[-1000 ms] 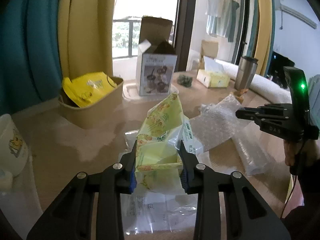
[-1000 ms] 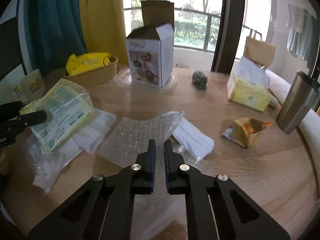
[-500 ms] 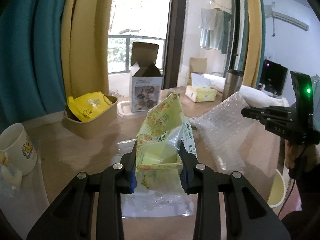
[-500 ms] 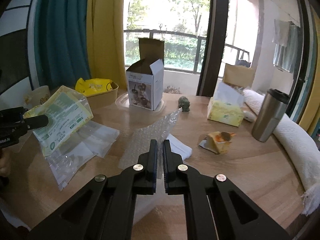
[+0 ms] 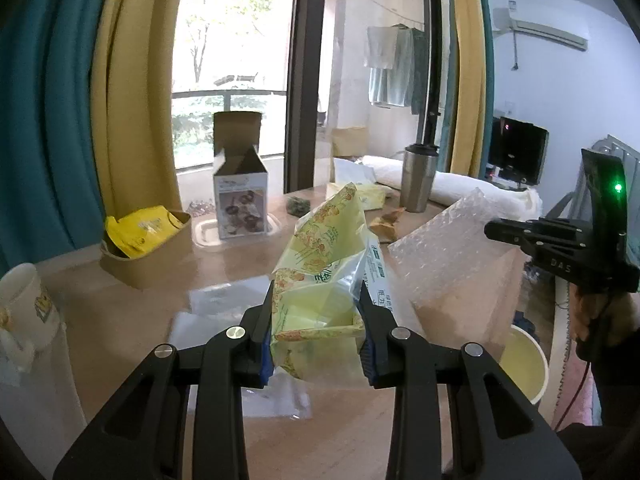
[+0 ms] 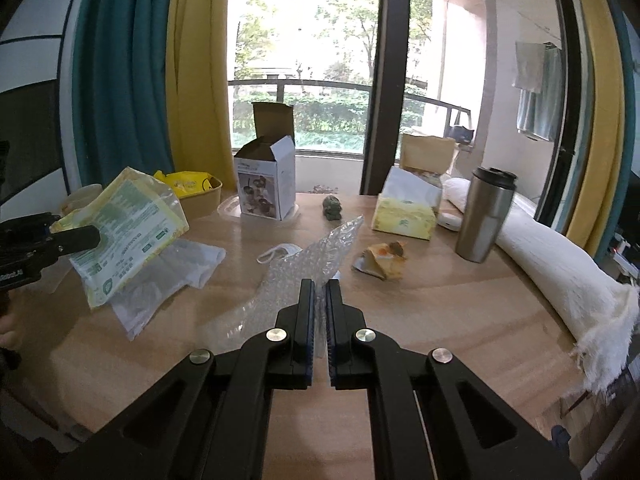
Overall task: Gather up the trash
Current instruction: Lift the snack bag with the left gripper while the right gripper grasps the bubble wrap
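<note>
My left gripper (image 5: 318, 294) is shut on a yellow-green plastic wrapper (image 5: 326, 252), held up above the wooden table (image 5: 224, 256). That wrapper (image 6: 128, 224) and the left gripper (image 6: 76, 236) also appear at the left of the right wrist view. My right gripper (image 6: 319, 286) is shut on a sheet of clear bubble wrap (image 6: 316, 256), lifted off the table (image 6: 460, 312). In the left wrist view the bubble wrap (image 5: 456, 252) hangs from the right gripper (image 5: 490, 229) at the right, above a pale yellow bin (image 5: 524, 364) beside the table.
On the table lie clear plastic bags (image 6: 168, 280), a white mask (image 6: 280, 252), a crumpled orange wrapper (image 6: 384, 260), a tissue box (image 6: 404, 216), a steel tumbler (image 6: 486, 220), an open white carton (image 6: 266, 188), a paper bowl with a yellow bag (image 5: 146, 244) and a mug (image 5: 24, 308).
Both grippers have pulled back and risen from the table with their loads. The bubble wrap left the tabletop and now hangs over the bin; more of the room shows.
</note>
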Action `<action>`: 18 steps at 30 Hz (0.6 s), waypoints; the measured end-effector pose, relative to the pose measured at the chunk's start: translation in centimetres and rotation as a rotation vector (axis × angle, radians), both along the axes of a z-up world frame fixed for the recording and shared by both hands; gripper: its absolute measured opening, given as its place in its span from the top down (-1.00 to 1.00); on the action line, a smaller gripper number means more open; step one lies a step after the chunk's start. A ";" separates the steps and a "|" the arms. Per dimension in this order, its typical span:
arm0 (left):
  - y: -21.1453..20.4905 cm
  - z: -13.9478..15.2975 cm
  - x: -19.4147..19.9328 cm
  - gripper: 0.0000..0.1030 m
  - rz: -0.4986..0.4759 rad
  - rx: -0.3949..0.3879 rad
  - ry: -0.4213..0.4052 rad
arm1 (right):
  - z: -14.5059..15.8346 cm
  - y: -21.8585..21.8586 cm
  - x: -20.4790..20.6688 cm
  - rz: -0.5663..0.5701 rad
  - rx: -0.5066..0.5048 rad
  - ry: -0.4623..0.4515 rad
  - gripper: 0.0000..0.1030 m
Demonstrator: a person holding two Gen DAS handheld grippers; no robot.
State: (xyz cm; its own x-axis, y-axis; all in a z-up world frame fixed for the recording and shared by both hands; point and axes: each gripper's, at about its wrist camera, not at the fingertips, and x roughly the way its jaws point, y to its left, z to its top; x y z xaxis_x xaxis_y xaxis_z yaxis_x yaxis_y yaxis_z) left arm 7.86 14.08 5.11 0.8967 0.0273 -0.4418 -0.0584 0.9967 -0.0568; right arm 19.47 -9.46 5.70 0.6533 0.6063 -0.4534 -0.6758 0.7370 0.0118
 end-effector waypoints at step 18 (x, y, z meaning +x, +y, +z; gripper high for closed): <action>-9.6 -2.0 -1.0 0.31 -0.114 0.015 0.016 | -2.2 -10.5 -3.8 -0.093 0.034 0.003 0.89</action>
State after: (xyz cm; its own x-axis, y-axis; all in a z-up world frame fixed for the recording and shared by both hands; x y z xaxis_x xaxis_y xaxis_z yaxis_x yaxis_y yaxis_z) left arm 6.84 4.52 3.06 0.8874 -0.0675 -0.4561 0.0544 0.9976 -0.0417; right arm 15.65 -19.94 3.53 0.7061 0.5582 -0.4357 -0.6045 0.7956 0.0397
